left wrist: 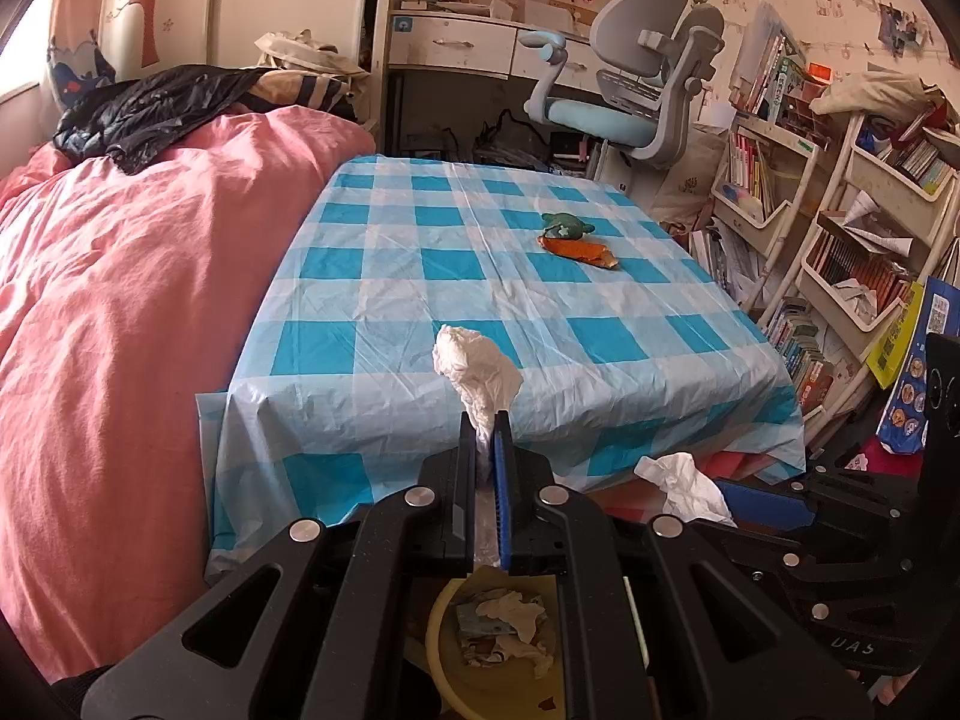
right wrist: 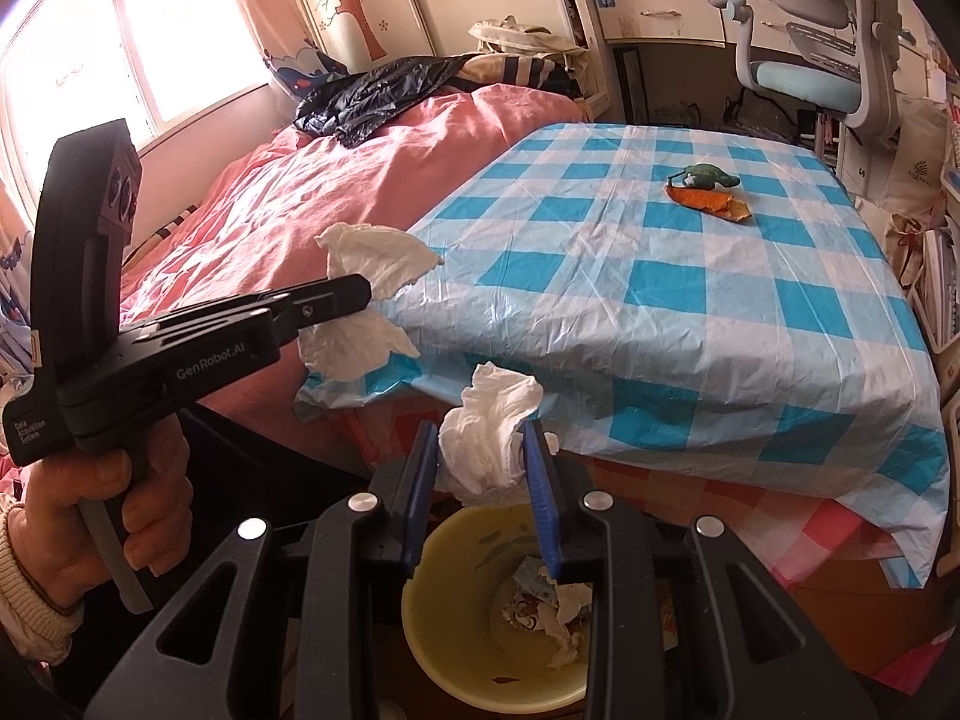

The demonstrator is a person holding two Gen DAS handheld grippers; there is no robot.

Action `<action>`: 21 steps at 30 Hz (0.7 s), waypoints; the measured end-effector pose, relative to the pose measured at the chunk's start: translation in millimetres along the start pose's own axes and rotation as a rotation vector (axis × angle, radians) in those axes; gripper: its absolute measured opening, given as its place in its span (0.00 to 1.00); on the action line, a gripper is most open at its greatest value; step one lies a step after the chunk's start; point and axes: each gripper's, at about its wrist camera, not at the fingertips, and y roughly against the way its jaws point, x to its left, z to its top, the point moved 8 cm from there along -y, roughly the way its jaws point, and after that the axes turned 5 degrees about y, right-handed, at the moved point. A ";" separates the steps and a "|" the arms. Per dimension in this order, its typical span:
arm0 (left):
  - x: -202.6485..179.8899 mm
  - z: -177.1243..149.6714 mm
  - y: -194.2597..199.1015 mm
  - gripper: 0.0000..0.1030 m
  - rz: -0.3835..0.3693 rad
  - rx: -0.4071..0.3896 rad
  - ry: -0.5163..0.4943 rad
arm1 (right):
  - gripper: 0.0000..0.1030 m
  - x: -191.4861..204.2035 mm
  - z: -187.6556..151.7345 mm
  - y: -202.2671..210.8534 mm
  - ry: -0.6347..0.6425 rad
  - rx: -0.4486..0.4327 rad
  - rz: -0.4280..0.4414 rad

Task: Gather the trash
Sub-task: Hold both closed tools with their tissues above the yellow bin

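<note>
Right wrist: tissue [right wrist: 489,438] in right tongs [right wrist: 480,450] above bin rim [right wrist: 420,570].

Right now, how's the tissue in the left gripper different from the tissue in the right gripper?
The left gripper's tissue is pinched flat between jaws shut tight, while the right gripper's tissue sits bunched between jaws that stand wider apart. The left gripper's tissue fans out above and below its fingers; the right gripper's tissue is a rounder wad. The right gripper's tissue hangs over the yellow bin; the left gripper's tissue is off to one side. Both are crumpled white paper.
</note>
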 end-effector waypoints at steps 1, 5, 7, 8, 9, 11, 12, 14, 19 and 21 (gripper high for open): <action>0.1 -0.1 0.5 0.05 -0.001 0.000 0.001 | 0.29 0.3 -0.4 -0.6 0.000 0.002 0.000; 0.2 -0.2 0.5 0.05 -0.002 0.000 0.000 | 0.29 1.2 -1.9 -1.5 -0.001 0.008 -0.002; 0.3 -0.3 0.4 0.05 -0.002 0.001 -0.001 | 0.29 1.8 -2.8 -1.6 -0.001 0.010 -0.002; 0.3 -0.4 0.3 0.05 -0.001 0.002 0.000 | 0.29 2.2 -3.2 -1.8 -0.001 0.011 -0.003; 0.2 -0.8 0.6 0.05 -0.001 0.002 0.000 | 0.29 2.1 -3.2 -1.8 -0.002 0.010 -0.003; -0.1 -1.0 0.6 0.05 -0.002 0.004 -0.001 | 0.29 2.1 -3.2 -1.8 -0.002 0.010 -0.003; -0.5 -1.5 0.9 0.05 -0.002 0.004 -0.003 | 0.29 2.0 -3.3 -1.8 -0.002 0.010 -0.003; -1.6 -3.2 1.3 0.05 -0.002 0.006 -0.007 | 0.29 2.0 -3.4 -1.7 -0.001 0.010 -0.002; -2.6 -5.1 0.6 0.05 -0.002 0.010 -0.012 | 0.29 2.2 -3.7 -1.6 -0.001 0.010 -0.002; -2.6 -5.0 0.5 0.05 -0.001 0.009 -0.012 | 0.29 2.0 -3.5 -1.5 -0.001 0.010 -0.002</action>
